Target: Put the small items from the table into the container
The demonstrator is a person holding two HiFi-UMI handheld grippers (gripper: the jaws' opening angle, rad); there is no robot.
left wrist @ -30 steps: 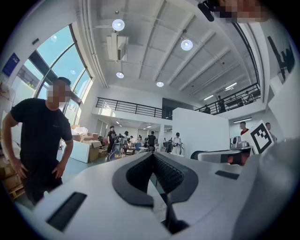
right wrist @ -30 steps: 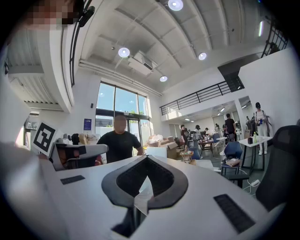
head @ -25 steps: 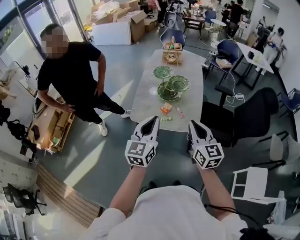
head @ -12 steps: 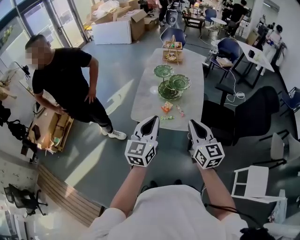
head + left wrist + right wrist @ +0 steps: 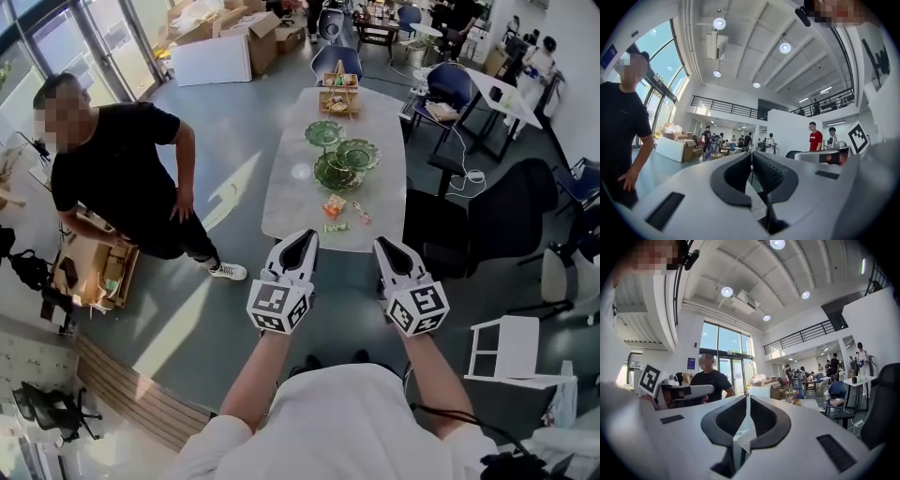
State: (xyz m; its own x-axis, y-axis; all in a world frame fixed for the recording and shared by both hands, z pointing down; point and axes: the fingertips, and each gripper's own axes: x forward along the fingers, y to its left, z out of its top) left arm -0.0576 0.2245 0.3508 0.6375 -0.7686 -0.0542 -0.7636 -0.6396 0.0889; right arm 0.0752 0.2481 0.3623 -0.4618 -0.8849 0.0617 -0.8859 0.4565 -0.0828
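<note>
On table [image 5: 291,202], tiny indistinct items [image 5: 335,207]

Bystander [image 5: 112,178], chair [image 5: 511,220], prob. cardboard boxes [image 5: 267,37]

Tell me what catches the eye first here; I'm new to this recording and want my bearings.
The left gripper and right gripper jut out side by side at the lower middle, jaws shut and empty. Beyond them runs a long pale table with green plates midway and small packets near its near end. A person in black stands at the left.
</note>
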